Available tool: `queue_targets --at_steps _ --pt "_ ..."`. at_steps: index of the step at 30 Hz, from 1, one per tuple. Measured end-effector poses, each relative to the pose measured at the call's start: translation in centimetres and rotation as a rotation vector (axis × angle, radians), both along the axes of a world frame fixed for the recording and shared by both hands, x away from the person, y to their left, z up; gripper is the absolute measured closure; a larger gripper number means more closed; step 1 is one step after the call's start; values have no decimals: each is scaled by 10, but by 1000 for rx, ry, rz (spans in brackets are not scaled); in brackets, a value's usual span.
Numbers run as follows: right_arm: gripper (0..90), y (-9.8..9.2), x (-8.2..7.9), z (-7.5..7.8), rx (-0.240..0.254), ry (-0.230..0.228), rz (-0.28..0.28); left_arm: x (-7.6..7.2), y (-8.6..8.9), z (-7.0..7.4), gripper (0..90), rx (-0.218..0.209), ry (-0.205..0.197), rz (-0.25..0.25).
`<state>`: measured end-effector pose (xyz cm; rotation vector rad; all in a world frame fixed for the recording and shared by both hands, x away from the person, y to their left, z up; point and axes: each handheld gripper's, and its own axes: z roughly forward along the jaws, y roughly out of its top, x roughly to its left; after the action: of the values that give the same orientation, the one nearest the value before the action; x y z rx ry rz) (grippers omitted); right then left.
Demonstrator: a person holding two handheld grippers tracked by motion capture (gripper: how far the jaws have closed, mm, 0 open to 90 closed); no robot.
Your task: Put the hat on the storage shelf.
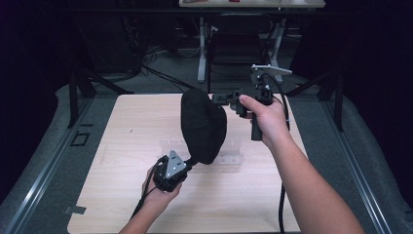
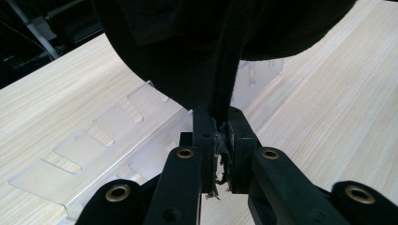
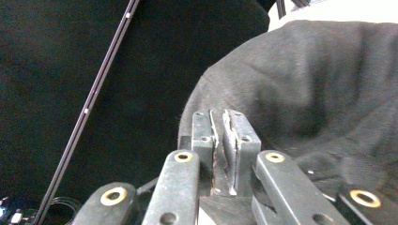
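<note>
The left claw [image 2: 220,140] is clamped tight on a strap or edge of a black fabric piece [image 1: 203,124], which hangs lifted above the worktop [image 1: 126,195], near its middle. The right claw [image 3: 226,140] meets the upper far side of the same fabric with its jaws nearly together; whether cloth is pinched between them I cannot tell. Under the fabric a clear plastic rack [image 2: 108,136] lies flat on the pale wood. No brand, label or writing is readable.
</note>
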<state>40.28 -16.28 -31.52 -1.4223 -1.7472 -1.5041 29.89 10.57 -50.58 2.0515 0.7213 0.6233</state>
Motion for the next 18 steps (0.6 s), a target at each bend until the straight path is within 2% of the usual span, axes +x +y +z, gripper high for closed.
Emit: queue_targets --at_steps 5,10,18 --pt "813 -6 -3 3 -5 -18 -13 1 4 -4 855 -14 15 8" --pt "812 -10 -6 5 -21 -32 -20 2 8 -10 855 -42 46 19" --pt "812 -19 -9 5 -36 -39 -34 4 12 -23 853 -47 88 37"
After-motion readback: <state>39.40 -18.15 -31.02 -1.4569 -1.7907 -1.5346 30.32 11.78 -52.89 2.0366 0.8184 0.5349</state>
